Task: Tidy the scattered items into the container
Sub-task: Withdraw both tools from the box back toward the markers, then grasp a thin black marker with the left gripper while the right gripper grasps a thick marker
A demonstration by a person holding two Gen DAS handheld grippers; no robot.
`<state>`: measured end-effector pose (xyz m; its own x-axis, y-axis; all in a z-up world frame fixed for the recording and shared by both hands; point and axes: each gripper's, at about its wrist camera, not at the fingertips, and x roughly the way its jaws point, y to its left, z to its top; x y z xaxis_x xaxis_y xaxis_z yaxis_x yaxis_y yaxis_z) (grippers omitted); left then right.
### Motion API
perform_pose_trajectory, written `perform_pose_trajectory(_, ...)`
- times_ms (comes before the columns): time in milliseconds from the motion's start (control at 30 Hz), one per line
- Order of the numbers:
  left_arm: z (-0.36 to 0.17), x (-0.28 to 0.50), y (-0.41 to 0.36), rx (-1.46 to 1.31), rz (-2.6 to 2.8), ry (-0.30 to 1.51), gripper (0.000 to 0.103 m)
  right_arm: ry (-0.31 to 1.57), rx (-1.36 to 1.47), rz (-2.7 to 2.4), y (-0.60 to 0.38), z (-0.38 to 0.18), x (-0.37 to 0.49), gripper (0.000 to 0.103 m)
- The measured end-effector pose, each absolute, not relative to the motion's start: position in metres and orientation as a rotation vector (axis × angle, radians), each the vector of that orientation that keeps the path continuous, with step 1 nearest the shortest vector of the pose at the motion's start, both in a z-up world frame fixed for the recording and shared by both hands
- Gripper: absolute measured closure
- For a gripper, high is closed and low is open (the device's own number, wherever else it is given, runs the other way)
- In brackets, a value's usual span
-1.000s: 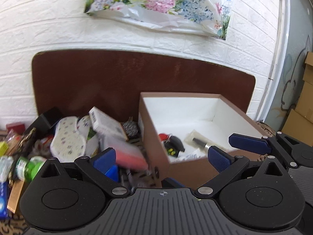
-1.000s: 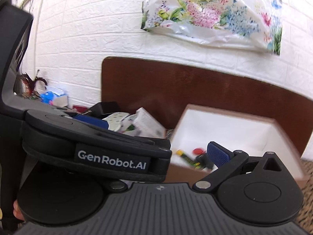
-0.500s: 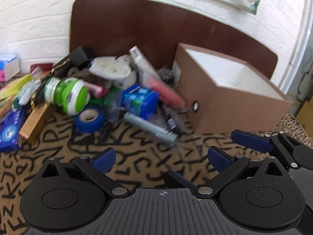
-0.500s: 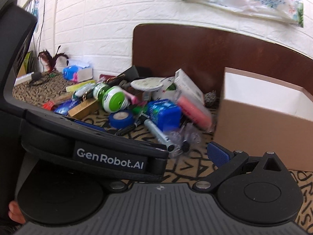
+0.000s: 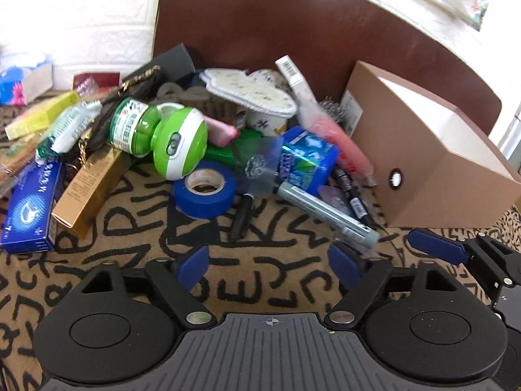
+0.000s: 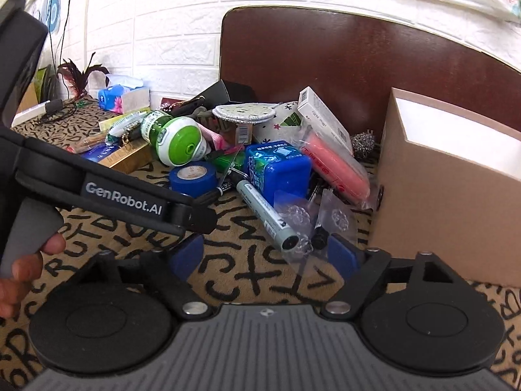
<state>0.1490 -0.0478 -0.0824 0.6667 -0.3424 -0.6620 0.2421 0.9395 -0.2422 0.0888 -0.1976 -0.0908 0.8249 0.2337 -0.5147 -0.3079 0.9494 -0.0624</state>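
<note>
A brown cardboard box with a white inside stands at the right; it also shows in the right wrist view. A heap of scattered items lies left of it: a grey marker, a blue tape roll, a blue gum box, a green and white jar, a pink packet and a gold box. My left gripper is open and empty, just short of the marker's near end. My right gripper is open and empty, close to the marker.
The table has a tan cloth with black letters. A dark wooden board leans on the white brick wall behind the heap. A blue carton lies at the left. The left gripper's body crosses the right wrist view.
Both grippers have pulled back from over the box and dropped low toward the table. The heap and the marker are now in front of them. Both stay open.
</note>
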Motion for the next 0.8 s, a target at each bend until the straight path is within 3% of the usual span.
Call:
perform_pose_trajectory(400,-0.098,0.186,-0.059,-0.048,-0.354,0.794,0.040,0.552,-0.186,0.331,-0.194,-0.098,0.119,0.046)
perform_pose_trajectory(467,-0.098,0.189,-0.060,-0.025,-0.352,0.790,0.046,0.561,-0.180,0.336,-0.194,-0.099,0.122,0.056)
perform_pose_trajectory(500,-0.098,0.190,-0.061,-0.014,-0.350,0.788,0.050,0.568,-0.176,0.338,-0.194,-0.100,0.124,0.059)
perform_pose_trajectory(567,-0.099,0.191,-0.062,0.001,-0.344,0.786,0.062,0.581,-0.172,0.346,-0.194,-0.101,0.126,0.076)
perform_pose_trajectory(700,-0.099,0.191,-0.060,0.004,-0.337,0.789,0.092,0.588,-0.177,0.366,-0.193,-0.101,0.122,0.079)
perform_pose_trajectory(800,-0.097,0.185,-0.058,0.001,-0.348,0.802,0.093,0.597,-0.174,0.388,-0.191,-0.099,0.114,0.083)
